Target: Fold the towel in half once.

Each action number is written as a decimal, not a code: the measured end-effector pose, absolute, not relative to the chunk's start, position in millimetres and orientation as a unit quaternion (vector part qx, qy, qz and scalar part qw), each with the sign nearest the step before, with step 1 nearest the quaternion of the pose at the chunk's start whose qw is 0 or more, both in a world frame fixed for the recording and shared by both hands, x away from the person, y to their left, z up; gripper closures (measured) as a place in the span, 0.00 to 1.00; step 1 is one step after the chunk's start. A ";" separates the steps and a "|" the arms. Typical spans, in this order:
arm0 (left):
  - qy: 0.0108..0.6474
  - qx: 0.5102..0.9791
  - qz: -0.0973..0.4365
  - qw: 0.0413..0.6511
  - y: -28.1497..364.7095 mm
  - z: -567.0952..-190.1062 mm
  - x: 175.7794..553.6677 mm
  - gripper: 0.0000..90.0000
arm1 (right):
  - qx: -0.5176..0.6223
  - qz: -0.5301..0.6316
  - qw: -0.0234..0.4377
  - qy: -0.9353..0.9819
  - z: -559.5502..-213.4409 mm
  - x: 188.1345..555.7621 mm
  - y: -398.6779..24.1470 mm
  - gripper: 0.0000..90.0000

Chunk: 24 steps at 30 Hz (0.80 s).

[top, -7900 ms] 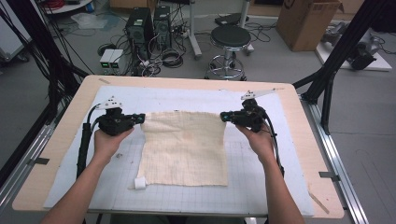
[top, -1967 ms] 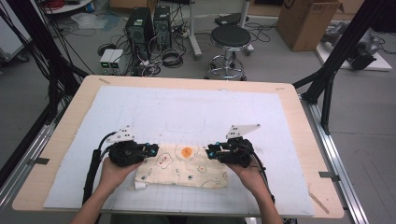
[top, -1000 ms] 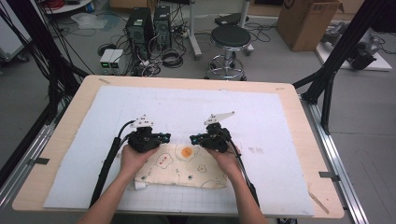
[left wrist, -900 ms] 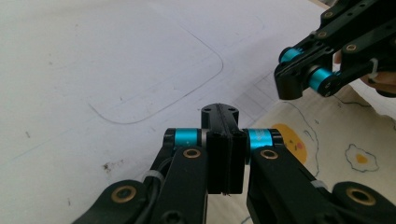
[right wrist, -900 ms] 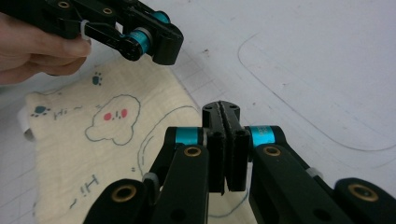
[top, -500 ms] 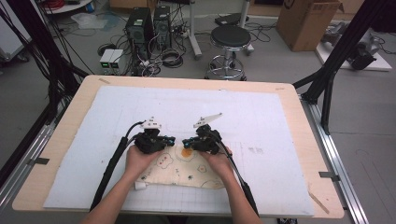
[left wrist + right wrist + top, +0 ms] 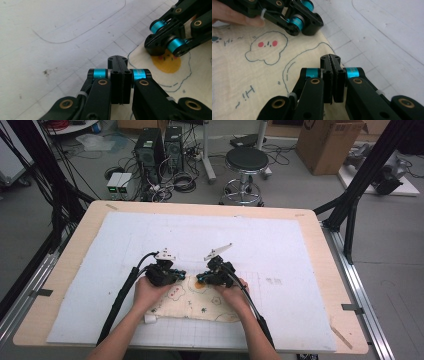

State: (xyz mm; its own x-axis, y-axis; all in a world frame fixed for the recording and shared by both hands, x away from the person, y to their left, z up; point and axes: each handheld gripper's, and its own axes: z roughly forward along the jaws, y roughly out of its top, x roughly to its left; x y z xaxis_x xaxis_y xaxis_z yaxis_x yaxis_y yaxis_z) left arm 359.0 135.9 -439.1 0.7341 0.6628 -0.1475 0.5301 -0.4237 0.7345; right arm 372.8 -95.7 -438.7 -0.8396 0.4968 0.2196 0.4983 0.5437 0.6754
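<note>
A cream cloth [image 7: 195, 302] printed with small cartoon drawings lies folded near the front of the white mat [image 7: 300, 250]. My left gripper [image 7: 181, 275] and right gripper [image 7: 201, 279] sit close together at the middle of its far edge, tips facing each other, both shut. In the left gripper view the shut jaws [image 7: 117, 59] rest on the mat just off the cloth [image 7: 197, 75], with the right gripper [image 7: 160, 47] over an orange print [image 7: 167, 65]. The right gripper [image 7: 330, 58] hovers low over the cloth [image 7: 242, 75] at its edge, facing the left gripper [image 7: 308, 23]. Nothing shows between either pair of jaws.
A small white tag [image 7: 150, 319] sticks out at the cloth's front left corner. The mat covers a wooden table [image 7: 75, 250] with wide room to the back and sides. Beyond it stand a stool [image 7: 245, 162], computers and a cardboard box.
The cloth, once spread flat, now lies folded in front. Over the last second both grippers slid inward along its far edge and stand nearly tip to tip.
</note>
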 end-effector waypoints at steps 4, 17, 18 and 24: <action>0.358 0.840 0.087 0.398 142.3 -438.0 358.2 0.99 | -0.290 -0.384 0.000 -0.876 -438.7 372.7 -101.6 0.99; 0.363 0.836 0.104 0.398 164.1 -439.0 352.9 0.99 | -0.308 -0.392 -0.003 -0.867 -440.1 367.3 -125.7 0.99; 0.363 0.837 0.104 0.396 166.1 -438.6 352.4 0.99 | -0.310 -0.392 -0.003 -0.866 -440.0 366.5 -127.9 0.99; 0.363 0.839 0.109 0.391 172.8 -437.7 351.2 0.99 | -0.319 -0.398 -0.004 -0.860 -441.6 364.0 -141.3 0.99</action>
State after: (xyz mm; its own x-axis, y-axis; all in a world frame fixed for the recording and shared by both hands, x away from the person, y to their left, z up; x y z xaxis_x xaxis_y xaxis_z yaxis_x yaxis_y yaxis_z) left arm 351.2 172.8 -437.7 0.7129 0.6940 -0.1008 0.5233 -0.4308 0.7352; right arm 364.0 -141.3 -441.6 -0.7968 0.5519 0.2461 0.5450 0.4805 0.6871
